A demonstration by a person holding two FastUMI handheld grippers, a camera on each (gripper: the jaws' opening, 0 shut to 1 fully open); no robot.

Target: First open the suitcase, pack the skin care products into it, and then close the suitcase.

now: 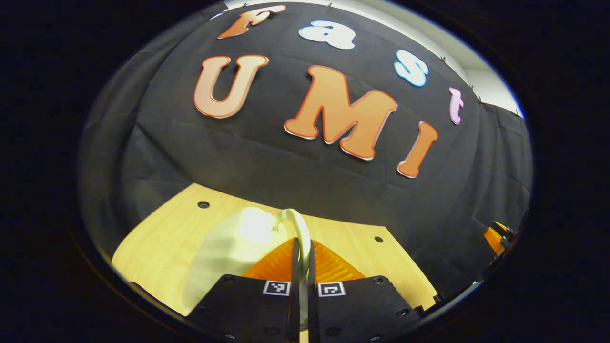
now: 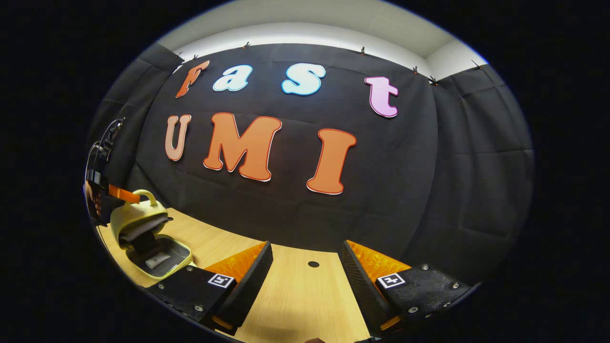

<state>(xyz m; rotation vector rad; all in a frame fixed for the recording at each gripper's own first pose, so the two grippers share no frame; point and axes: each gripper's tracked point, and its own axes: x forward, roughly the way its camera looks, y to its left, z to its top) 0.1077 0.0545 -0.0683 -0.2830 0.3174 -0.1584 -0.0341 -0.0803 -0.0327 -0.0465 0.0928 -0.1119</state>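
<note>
I have the left gripper (image 1: pixel 301 267) pinched tight on the pale handle (image 1: pixel 296 224) of the small suitcase (image 2: pixel 143 233), whose lid (image 2: pixel 136 216) stands lifted over the open tray on the worktop (image 2: pixel 295 295). My right gripper (image 2: pixel 305 271) gapes wide and holds nothing. The case sits well off to its left, so I judge the lid hand nearer; the handle arches upright between my fingers

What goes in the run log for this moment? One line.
left gripper: shut on suitcase handle | suitcase: lid partly raised | right gripper: open, empty
</note>
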